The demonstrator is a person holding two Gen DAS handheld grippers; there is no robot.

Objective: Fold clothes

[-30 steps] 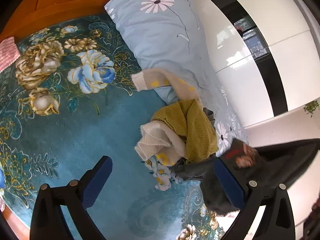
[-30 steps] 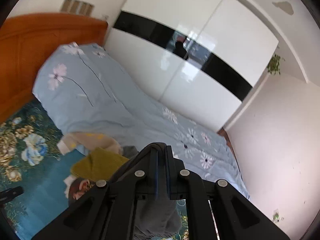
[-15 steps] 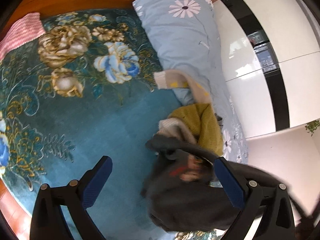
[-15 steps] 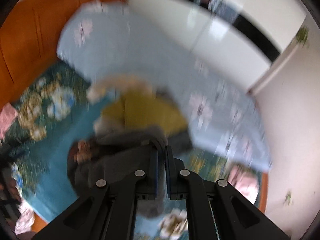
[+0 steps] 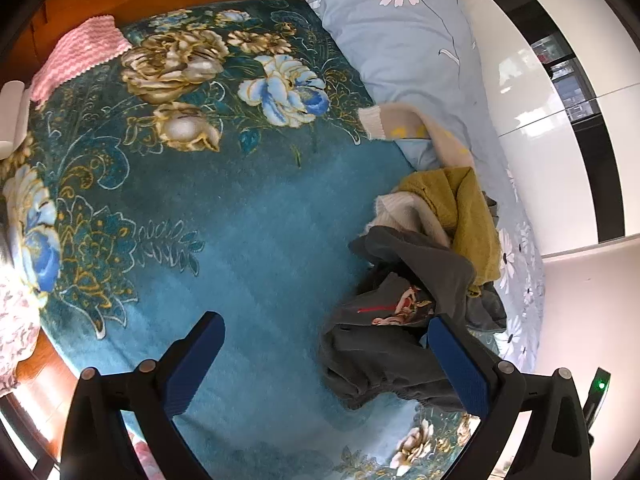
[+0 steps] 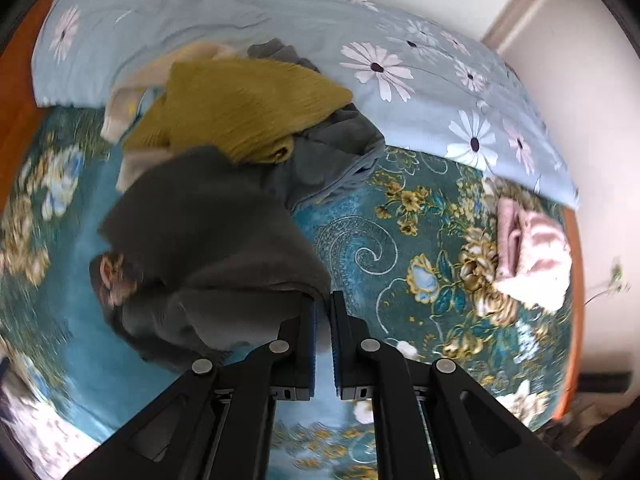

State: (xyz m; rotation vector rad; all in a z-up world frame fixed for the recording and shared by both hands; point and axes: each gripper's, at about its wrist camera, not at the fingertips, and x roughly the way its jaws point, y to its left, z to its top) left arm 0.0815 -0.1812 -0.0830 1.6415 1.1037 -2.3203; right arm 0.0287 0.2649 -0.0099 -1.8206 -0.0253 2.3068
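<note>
Pulled off the heap within the last sec — the dark grey sweatshirt (image 6: 208, 240), an edge clenched in the right gripper (image 6: 322, 312), now slumps on the teal bedspread (image 5: 240, 216) beside the pile, ready for spreading — left gripper (image 5: 324, 360) gaping, empty.

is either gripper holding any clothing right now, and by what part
The right gripper is shut on the dark grey garment, pinching a fabric edge; which part cannot be told. The left gripper is open, holding nothing.

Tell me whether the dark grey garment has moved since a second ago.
Yes. The dark grey garment has come off the edge by the daisy quilt onto the teal blanket, below the mustard sweater.
</note>
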